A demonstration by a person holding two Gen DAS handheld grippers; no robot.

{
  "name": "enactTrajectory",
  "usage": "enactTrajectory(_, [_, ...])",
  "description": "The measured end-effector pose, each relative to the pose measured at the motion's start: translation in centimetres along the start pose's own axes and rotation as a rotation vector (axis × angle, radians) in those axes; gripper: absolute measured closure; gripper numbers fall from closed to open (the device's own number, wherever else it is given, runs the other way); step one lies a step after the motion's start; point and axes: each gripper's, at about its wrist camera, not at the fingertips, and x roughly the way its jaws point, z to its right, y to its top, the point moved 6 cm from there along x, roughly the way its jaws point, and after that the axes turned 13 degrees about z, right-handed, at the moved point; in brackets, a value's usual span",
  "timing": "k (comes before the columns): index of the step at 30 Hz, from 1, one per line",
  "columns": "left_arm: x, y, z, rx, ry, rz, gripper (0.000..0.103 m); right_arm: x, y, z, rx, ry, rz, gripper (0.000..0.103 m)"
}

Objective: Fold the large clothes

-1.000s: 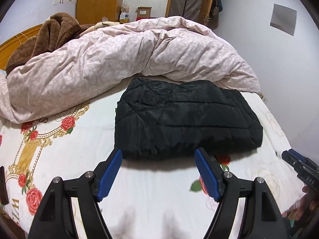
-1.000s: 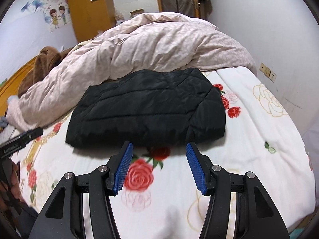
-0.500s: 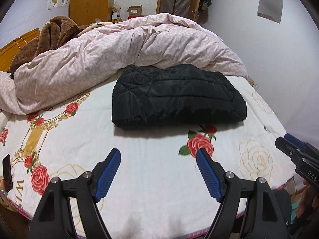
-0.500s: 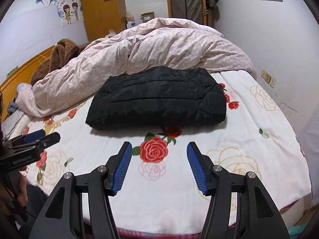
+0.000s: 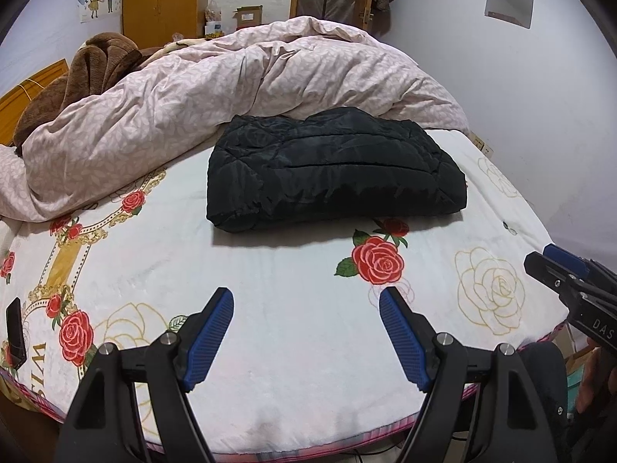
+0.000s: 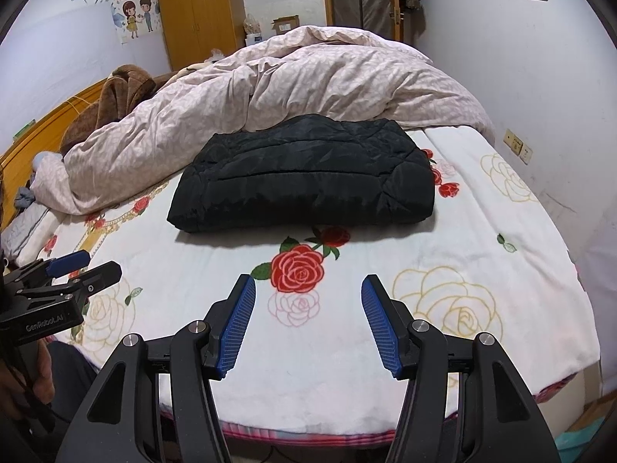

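A black quilted jacket [image 5: 331, 171] [image 6: 304, 181] lies folded into a thick rectangle in the middle of the bed, on the rose-patterned sheet [image 5: 300, 332] [image 6: 482, 239]. My left gripper [image 5: 306, 301] hangs open over the sheet near the bed's front edge, well short of the jacket, with nothing between its blue pads. My right gripper [image 6: 308, 289] is open too, over a red rose print, also clear of the jacket. Each gripper shows at the edge of the other's view: the right gripper [image 5: 555, 266] in the left wrist view, the left gripper [image 6: 85, 266] in the right wrist view.
A rumpled pink duvet [image 5: 239, 88] [image 6: 308, 85] is heaped behind the jacket, with a brown blanket [image 5: 96, 65] at the back left. A dark phone [image 5: 15, 328] lies at the sheet's left edge. A wooden wardrobe [image 6: 193, 11] and a white wall [image 6: 540, 58] stand beyond.
Both grippers have drawn back from the jacket toward the bed's front edge; a second ago their pads were right at its near side. The jacket lies still, and both stay open.
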Motion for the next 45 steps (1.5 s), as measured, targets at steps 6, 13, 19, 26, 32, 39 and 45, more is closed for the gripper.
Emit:
enactTrajectory(6, [-0.1,0.0,0.0,0.0,0.002,-0.003,0.023,-0.1,-0.2,0.0,-0.003,0.001,-0.003,0.045])
enactTrajectory(13, [-0.4,0.1,0.1,-0.009,0.002,0.008,0.023,-0.3,-0.4,-0.2,-0.002,0.001,-0.002,0.045])
enactTrajectory(19, [-0.8,0.2,0.1,-0.009,0.013,0.013,0.023,-0.3,-0.4,-0.2,-0.006,0.001,-0.002,0.045])
enactTrajectory(26, [-1.0,0.2,0.3,-0.016,0.024,0.015,0.023,-0.4,-0.4,-0.3,-0.005,0.0,-0.003,0.045])
enactTrajectory(32, [-1.1,0.2,0.3,-0.025,0.021,0.013,0.023,-0.4,-0.4,-0.3,-0.005,0.001,-0.002,0.045])
enactTrajectory(39, [-1.2,-0.1,0.2,-0.035,0.024,0.008,0.023,-0.4,-0.4,0.0,-0.009,0.004,-0.004,0.045])
enactTrajectory(45, [-1.2,-0.2,0.2,-0.044,0.025,0.007,0.023,-0.5,-0.4,0.1,-0.01,0.005,-0.003,0.045])
